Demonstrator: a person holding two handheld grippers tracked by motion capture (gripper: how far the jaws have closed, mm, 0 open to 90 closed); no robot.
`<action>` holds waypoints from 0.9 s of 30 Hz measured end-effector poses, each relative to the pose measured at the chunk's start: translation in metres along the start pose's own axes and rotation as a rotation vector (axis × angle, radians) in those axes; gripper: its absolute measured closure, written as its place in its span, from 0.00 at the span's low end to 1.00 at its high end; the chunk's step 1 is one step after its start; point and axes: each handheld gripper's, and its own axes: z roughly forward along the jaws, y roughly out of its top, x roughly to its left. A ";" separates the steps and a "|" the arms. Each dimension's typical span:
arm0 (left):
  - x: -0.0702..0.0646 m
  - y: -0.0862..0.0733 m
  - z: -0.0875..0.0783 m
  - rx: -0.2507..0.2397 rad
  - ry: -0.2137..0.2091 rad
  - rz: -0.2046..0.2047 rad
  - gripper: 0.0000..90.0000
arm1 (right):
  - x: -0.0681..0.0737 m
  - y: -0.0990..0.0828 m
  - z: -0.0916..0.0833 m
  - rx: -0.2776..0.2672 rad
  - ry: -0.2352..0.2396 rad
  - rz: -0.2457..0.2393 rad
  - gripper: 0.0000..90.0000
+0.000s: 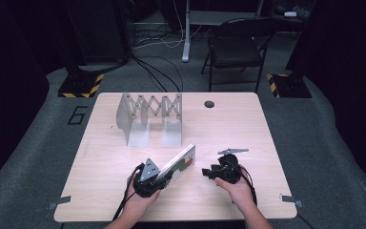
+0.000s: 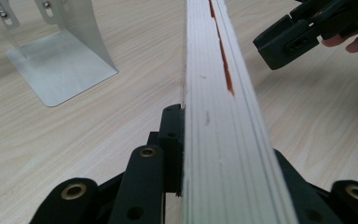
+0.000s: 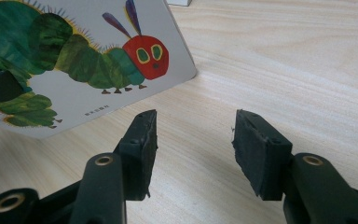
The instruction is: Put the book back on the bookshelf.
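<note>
High view: the picture book (image 1: 181, 162) is held tilted above the desk (image 1: 100, 157), clenched in the left claw (image 1: 164, 177), its long axis aimed at the metal rack (image 1: 147, 117).

Left claw view: the book's page edge is clamped between the jaws.

Right claw view: the right claw (image 3: 193, 140) is seen released, empty, just right of the book; small cover print unreadable.

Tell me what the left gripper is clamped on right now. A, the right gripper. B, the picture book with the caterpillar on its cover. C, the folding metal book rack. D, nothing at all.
B: in the left gripper view the jaws of the left gripper press on both sides of the book, and the right gripper view shows its caterpillar cover; the metal rack stands apart on the table.
</note>
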 end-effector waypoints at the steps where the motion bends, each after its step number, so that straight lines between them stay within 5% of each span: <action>1: 0.000 0.000 0.000 0.001 0.002 0.003 0.84 | 0.000 0.000 0.000 0.000 0.000 0.002 0.55; 27: 0.000 0.005 -0.012 -0.011 -0.015 0.012 0.84 | -0.002 0.000 0.000 -0.011 0.000 -0.009 0.55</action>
